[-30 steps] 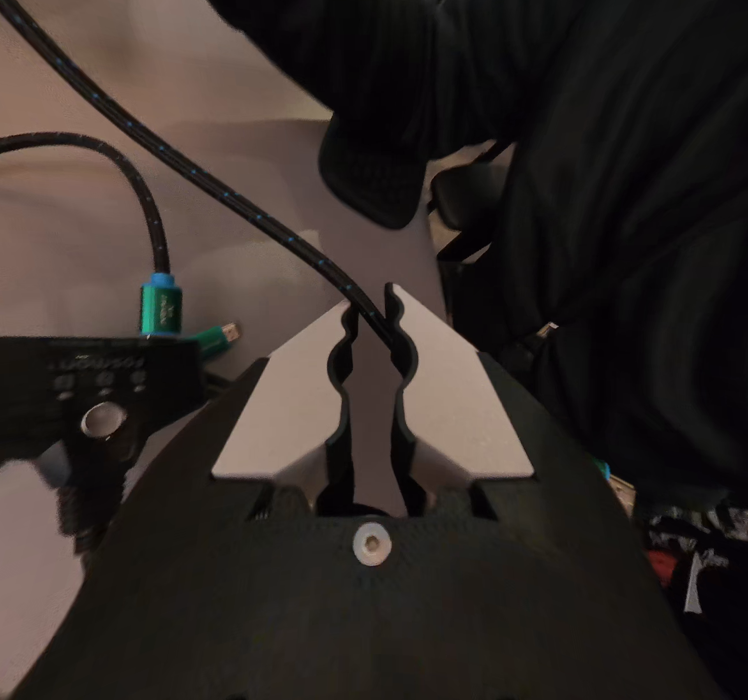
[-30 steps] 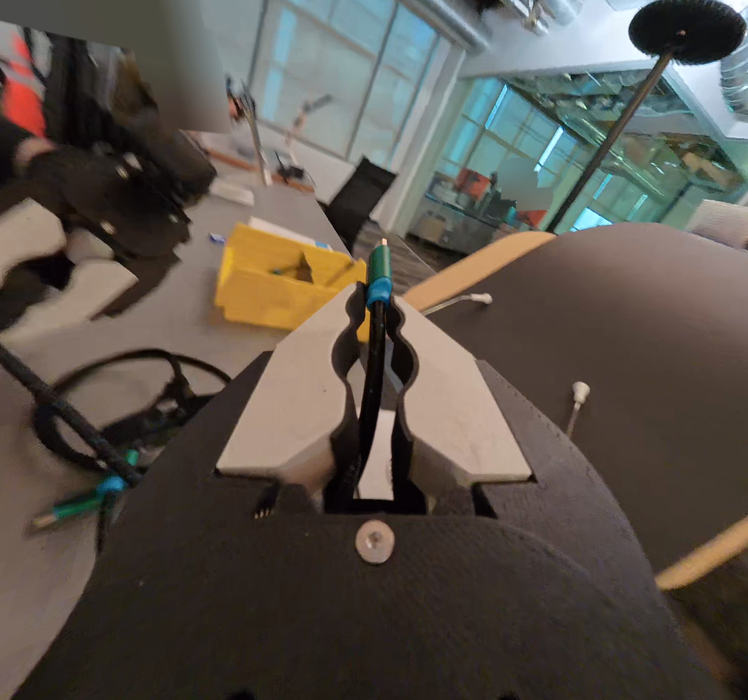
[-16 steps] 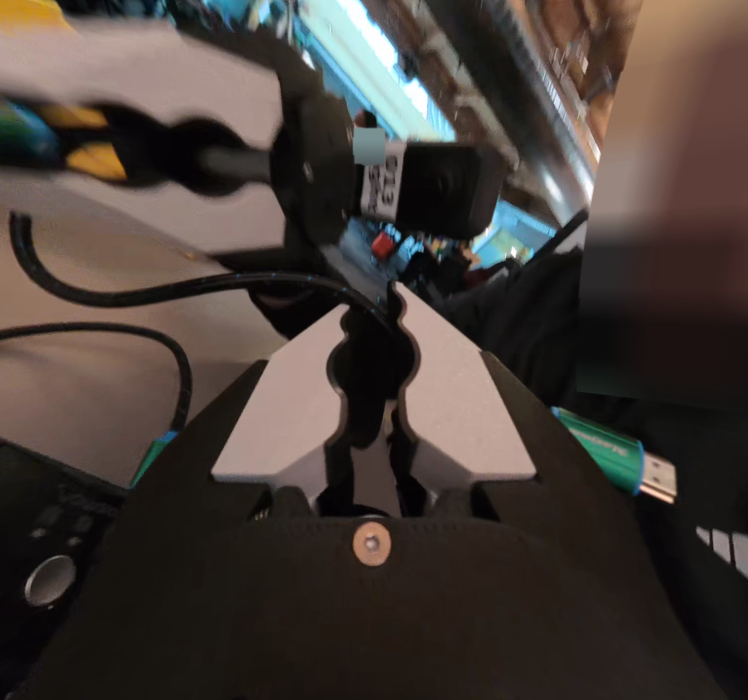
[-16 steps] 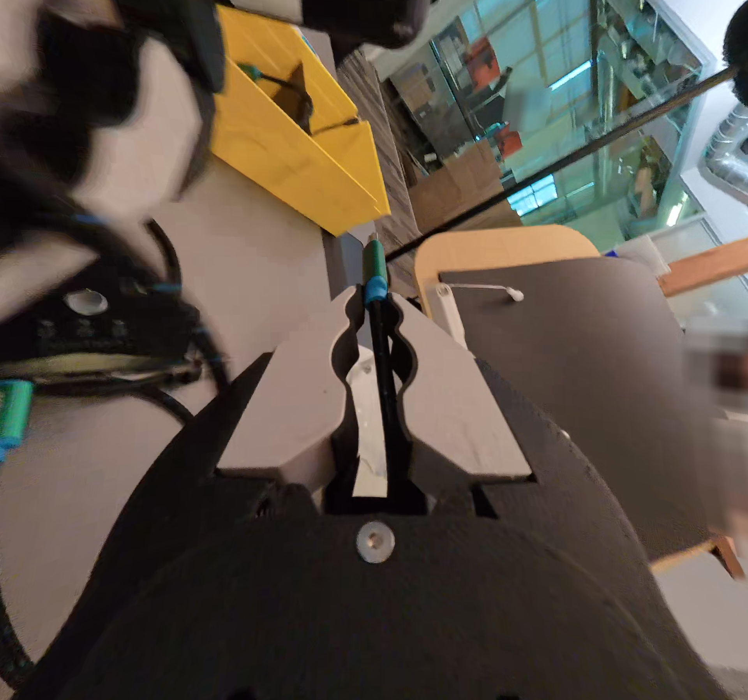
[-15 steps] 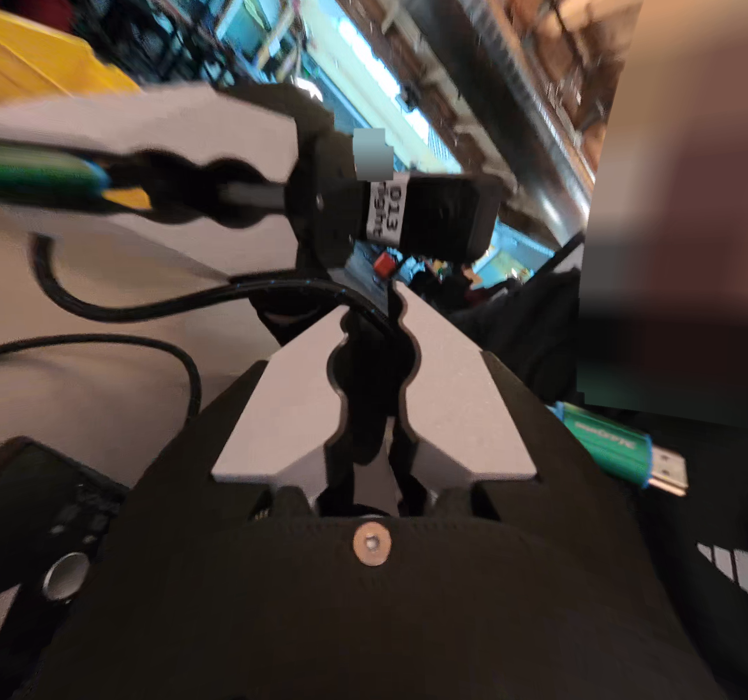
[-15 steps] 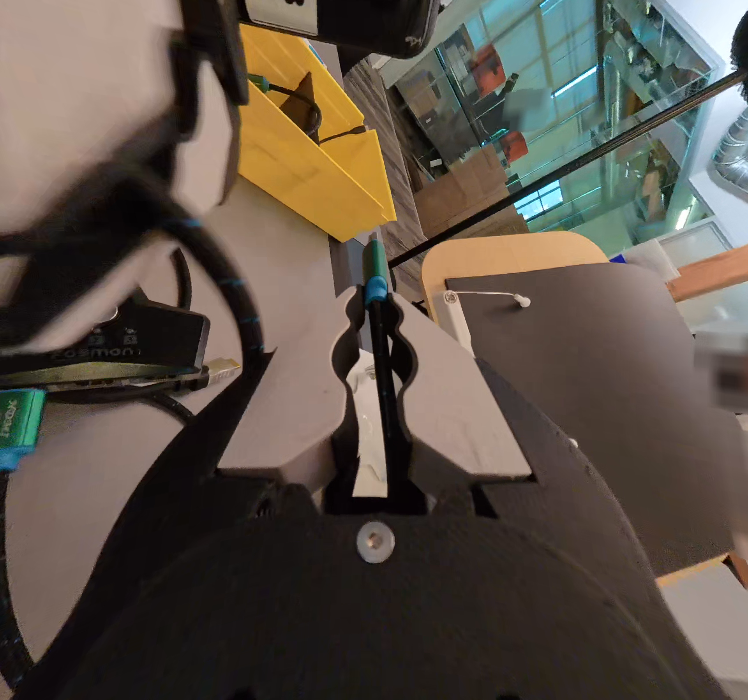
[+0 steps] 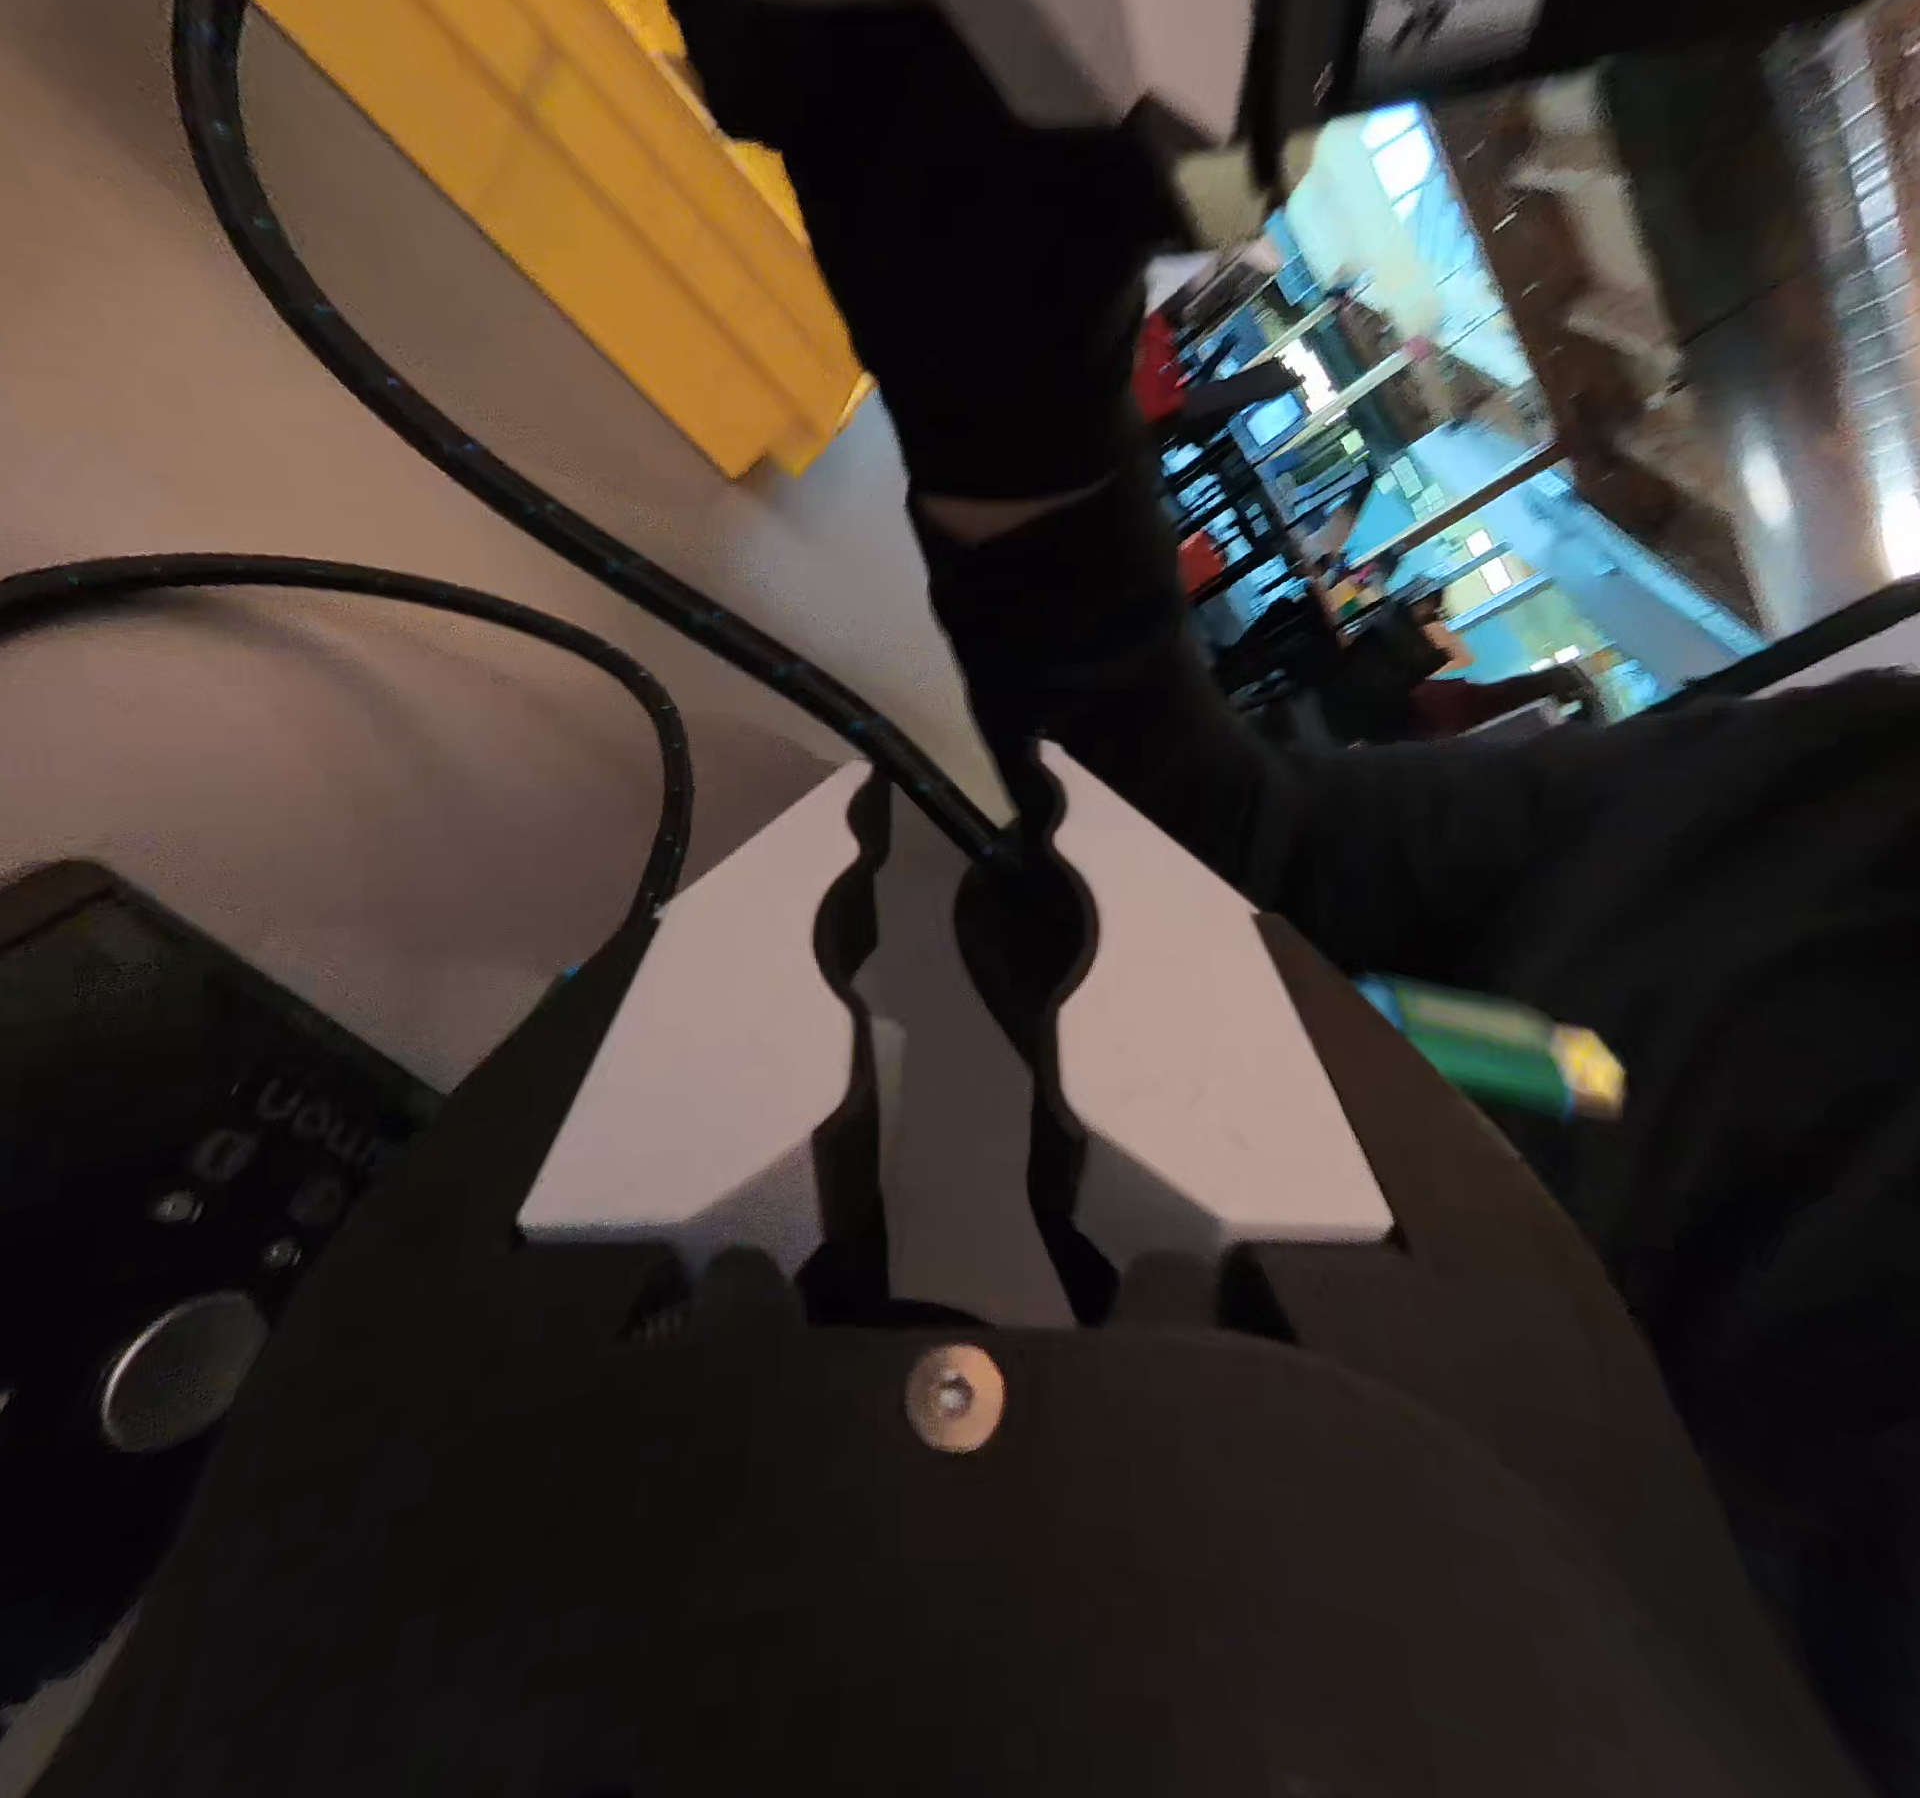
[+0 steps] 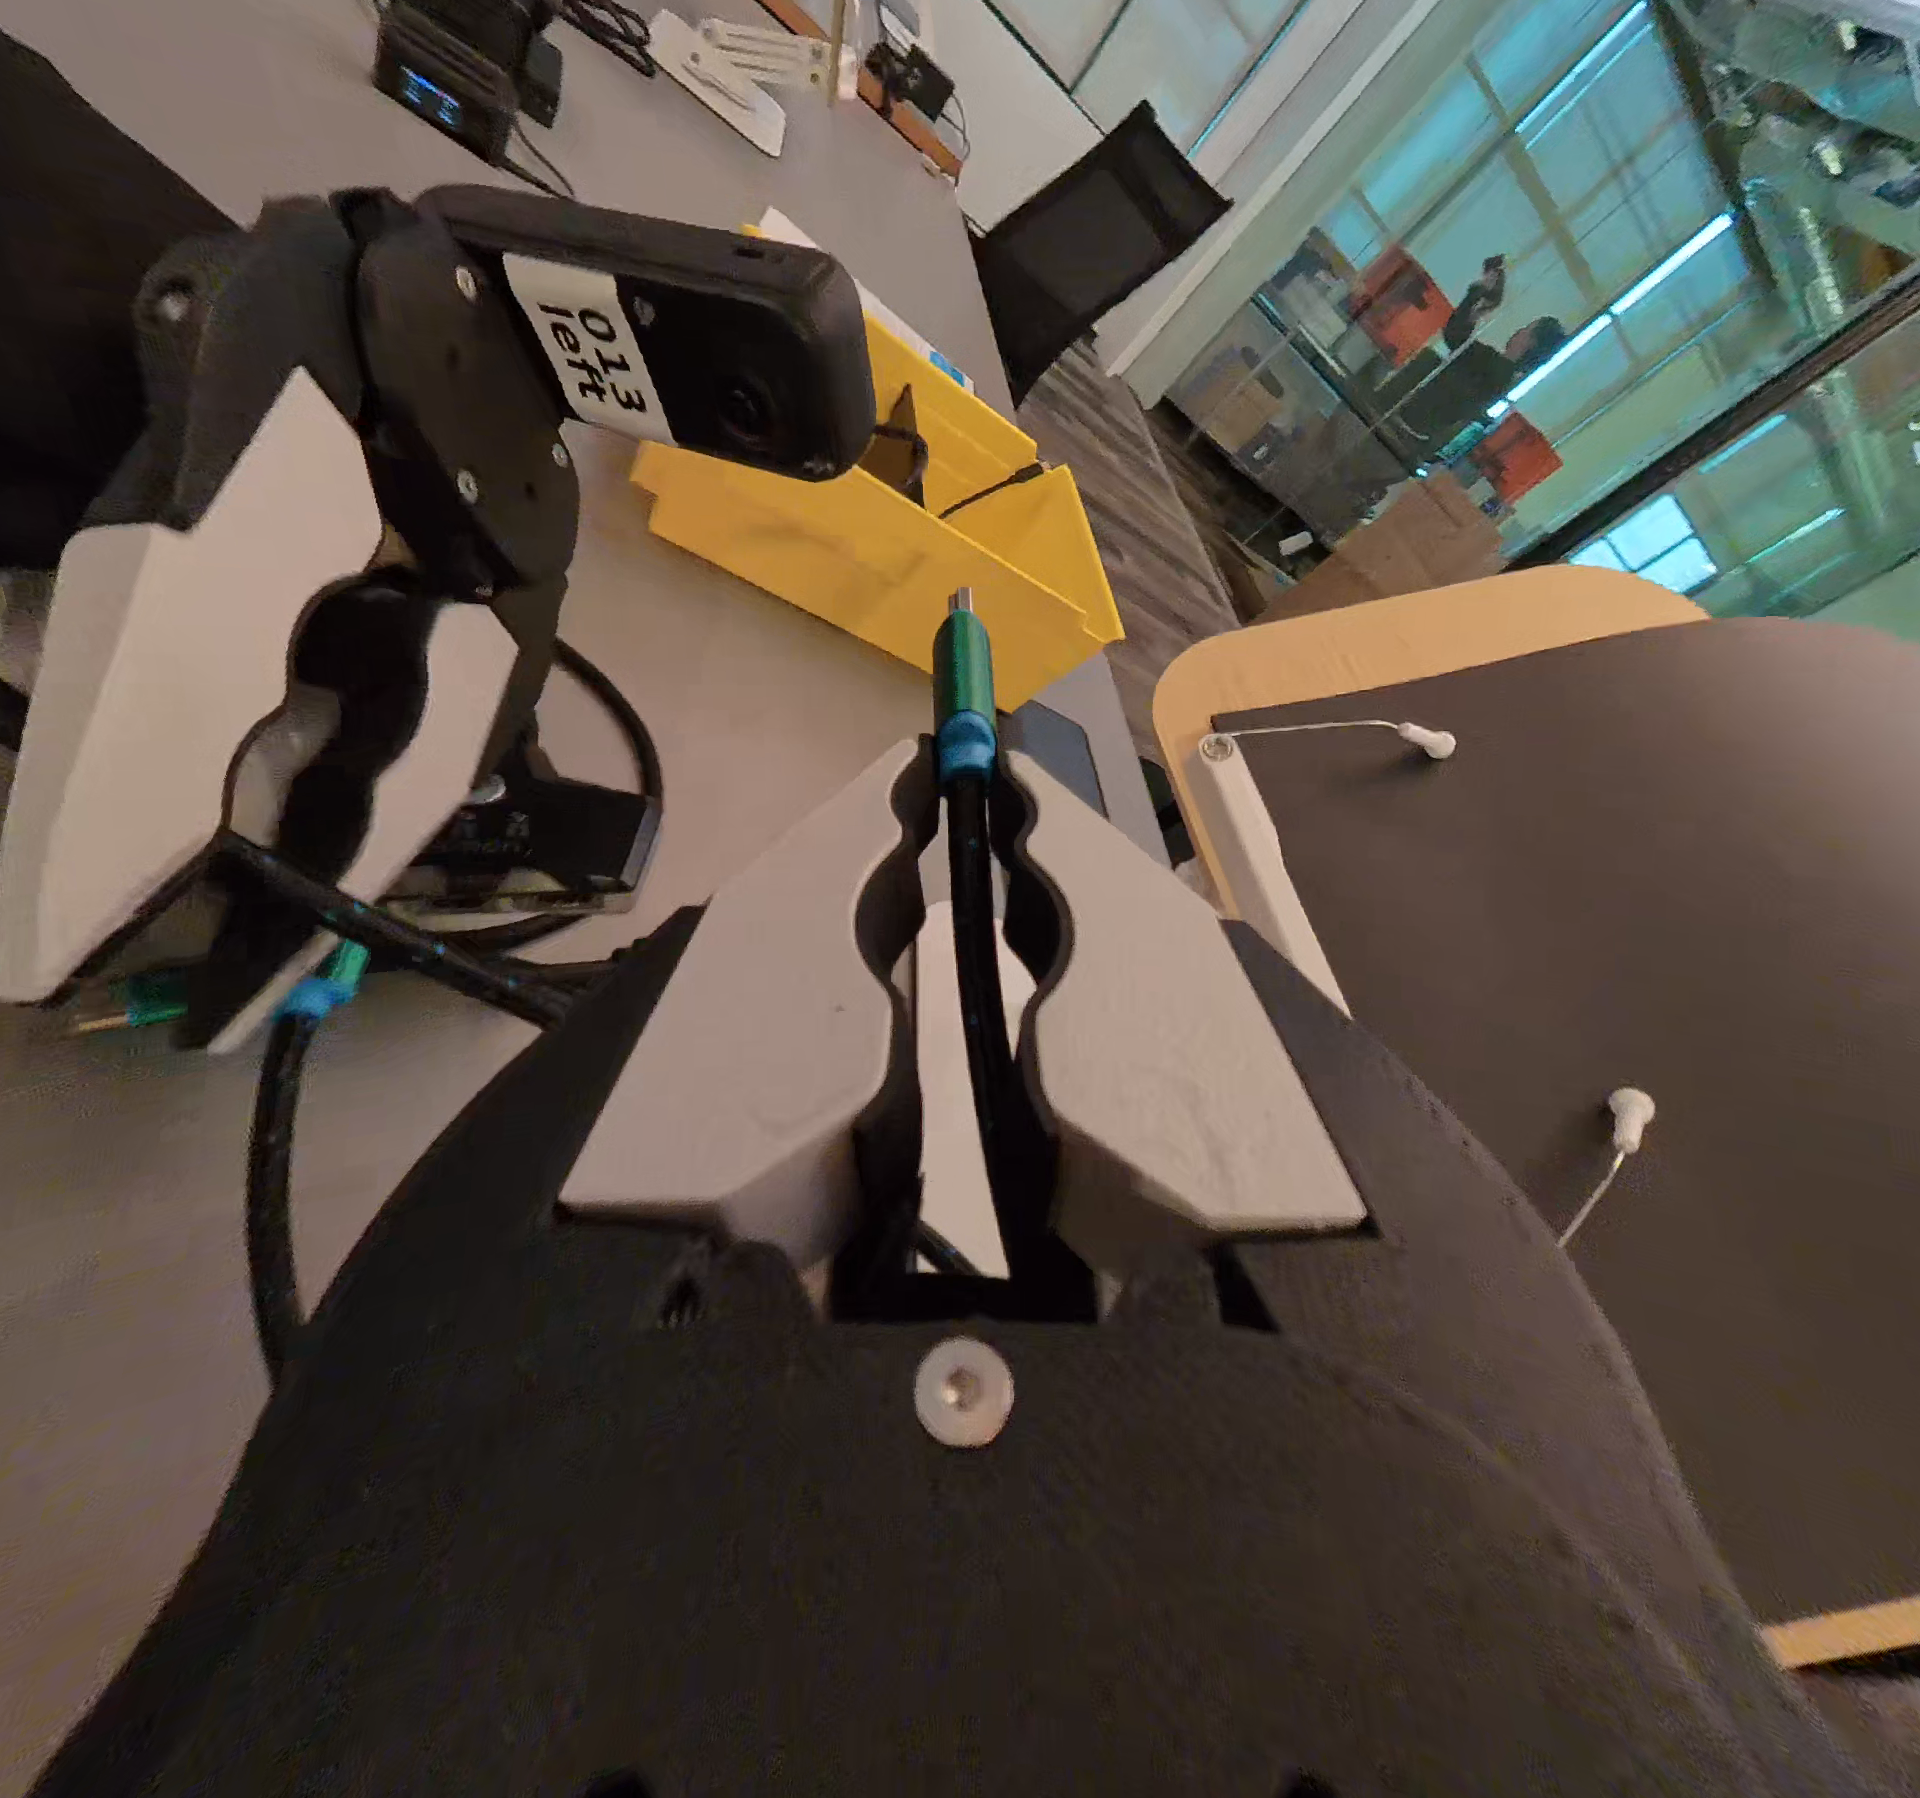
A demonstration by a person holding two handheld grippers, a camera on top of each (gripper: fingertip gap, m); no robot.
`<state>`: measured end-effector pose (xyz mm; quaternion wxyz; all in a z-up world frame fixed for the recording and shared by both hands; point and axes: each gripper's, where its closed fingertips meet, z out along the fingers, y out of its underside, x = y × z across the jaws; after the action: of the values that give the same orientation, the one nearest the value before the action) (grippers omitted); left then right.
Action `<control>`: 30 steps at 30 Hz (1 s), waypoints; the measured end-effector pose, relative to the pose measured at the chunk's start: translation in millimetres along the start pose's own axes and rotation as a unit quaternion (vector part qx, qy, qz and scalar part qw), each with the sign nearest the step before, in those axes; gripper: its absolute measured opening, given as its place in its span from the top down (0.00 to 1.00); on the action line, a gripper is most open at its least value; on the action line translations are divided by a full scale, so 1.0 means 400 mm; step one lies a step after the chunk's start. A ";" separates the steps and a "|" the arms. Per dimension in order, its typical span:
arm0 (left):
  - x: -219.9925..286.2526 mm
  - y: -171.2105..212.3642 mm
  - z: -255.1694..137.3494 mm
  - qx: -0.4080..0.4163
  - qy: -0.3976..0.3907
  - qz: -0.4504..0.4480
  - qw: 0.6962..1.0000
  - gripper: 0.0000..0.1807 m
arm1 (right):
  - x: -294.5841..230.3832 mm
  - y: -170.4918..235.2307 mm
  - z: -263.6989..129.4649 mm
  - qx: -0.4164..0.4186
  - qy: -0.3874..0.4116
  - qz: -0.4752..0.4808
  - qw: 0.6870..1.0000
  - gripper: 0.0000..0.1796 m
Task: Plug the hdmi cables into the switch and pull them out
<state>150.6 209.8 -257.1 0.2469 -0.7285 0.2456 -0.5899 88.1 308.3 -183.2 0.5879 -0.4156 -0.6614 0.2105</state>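
A: Right hand-held gripper (image 8: 961, 761)?

B: Clenched on a black cable (image 8: 971, 917), just behind the blue collar. Green plug (image 8: 961, 668) sticking out past the fingertips, long axis straight ahead along the fingers.

A: And the switch (image 8: 540, 844)?

B: Flat on the surface (image 8: 727, 688), off to the left and lower, well off the plug's line. Partly covered by the left hand-held gripper (image 7: 961, 792), hovering right above it and far nearer than the right one.

A: Left one gripping anything?

B: Hard to say. Second cable (image 7: 623, 561) running between its fingertips, lying against the right finger, with a sliver of gap beside the other. Pinched or merely threaded: cannot tell. Second plug (image 7: 1486, 1042) off to its right side, clear of the switch.

A: Anything ahead of the right plug?

B: Only a yellow bin (image 8: 883, 553), farther on.

A: So the next move?

B: Probably a swing left and down, turning the plug's axis toward the switch's port edge, seemingly the near, pale one. Worth minding the left hand-held gripper on the way in, given the risk of a clash.
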 end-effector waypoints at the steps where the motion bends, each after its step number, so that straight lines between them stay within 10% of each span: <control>1: -0.008 0.010 0.016 -0.014 -0.018 0.011 1.000 0.82 | -0.001 -0.001 -0.017 0.009 -0.012 0.008 1.000 0.96; 9: -0.041 0.012 0.016 -0.047 -0.100 0.063 0.992 0.57 | -0.005 0.043 -0.097 0.005 -0.050 0.025 0.998 0.96; 19: -0.148 0.113 -0.087 -0.216 -0.279 0.155 0.923 0.56 | -0.055 0.043 -0.055 -0.013 -0.087 0.007 0.996 0.96; 30: -0.016 -0.084 -0.188 0.014 -0.109 0.072 0.991 0.63 | -0.092 0.000 -0.012 -0.008 -0.099 -0.033 0.995 0.96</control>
<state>77.9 234.0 -226.3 0.3245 -0.7654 0.2609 -0.4908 91.2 277.9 -204.4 0.5229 -0.3757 -0.7312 0.2255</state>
